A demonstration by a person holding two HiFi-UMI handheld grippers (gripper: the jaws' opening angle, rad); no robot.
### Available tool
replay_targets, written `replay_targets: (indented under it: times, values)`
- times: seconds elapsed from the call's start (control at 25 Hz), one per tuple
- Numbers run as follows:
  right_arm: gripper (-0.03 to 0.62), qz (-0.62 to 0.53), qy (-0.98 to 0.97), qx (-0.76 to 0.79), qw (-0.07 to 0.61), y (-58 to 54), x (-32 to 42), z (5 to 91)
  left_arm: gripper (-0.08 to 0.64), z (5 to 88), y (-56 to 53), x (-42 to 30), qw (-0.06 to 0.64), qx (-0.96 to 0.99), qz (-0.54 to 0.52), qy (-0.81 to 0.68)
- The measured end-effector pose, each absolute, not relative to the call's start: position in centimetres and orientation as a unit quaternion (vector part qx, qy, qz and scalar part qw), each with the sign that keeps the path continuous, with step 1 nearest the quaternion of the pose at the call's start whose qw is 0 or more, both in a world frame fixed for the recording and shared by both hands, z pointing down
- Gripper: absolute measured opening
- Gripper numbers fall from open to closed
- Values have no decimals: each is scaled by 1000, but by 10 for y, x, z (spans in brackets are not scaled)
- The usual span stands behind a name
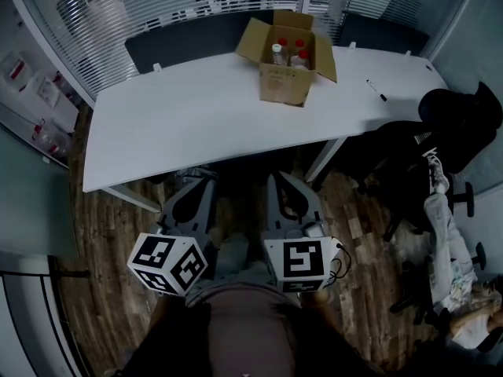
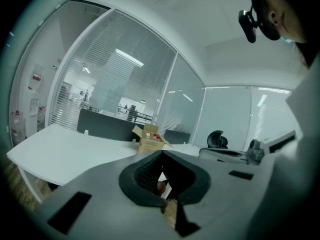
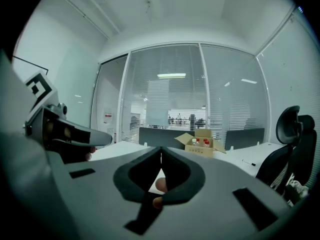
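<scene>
My left gripper (image 1: 196, 181) and right gripper (image 1: 281, 181) are held low, close to the person's body, over the wooden floor just short of the near edge of a white table (image 1: 181, 124). Both point toward the table, jaws shut tip to tip, with nothing between them. At the table's far side stands an open cardboard box (image 1: 287, 73) with red-capped bottles (image 1: 289, 51) inside. The box (image 2: 149, 143) shows well beyond my left gripper (image 2: 161, 154), and the box (image 3: 200, 145) likewise lies far ahead of my right gripper (image 3: 161, 150). In the right gripper view the left gripper's body (image 3: 55, 131) is at the left.
A black pen (image 1: 376, 90) lies on the table's right end. A black office chair (image 1: 464, 124) stands right of the table, with clothing (image 1: 444, 234) draped on another seat nearer. Dark partition panels (image 1: 189, 42) and a glass wall with blinds back the table.
</scene>
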State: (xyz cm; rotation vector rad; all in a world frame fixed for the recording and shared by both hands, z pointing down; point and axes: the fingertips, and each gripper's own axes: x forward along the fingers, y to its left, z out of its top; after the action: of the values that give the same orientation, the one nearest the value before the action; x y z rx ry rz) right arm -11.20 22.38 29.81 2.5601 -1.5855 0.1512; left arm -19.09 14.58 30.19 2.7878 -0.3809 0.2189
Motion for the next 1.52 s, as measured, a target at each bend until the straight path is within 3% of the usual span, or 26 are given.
replay_targets:
  times: [0.4,1.52]
  values:
    - [21,46,-512,853,90,176,-65,301,9,312,96,-137,168,975,83,-117]
    - [23,50,-402,912,73,81,94,304,9,327,-30,10,169,980,106,-18]
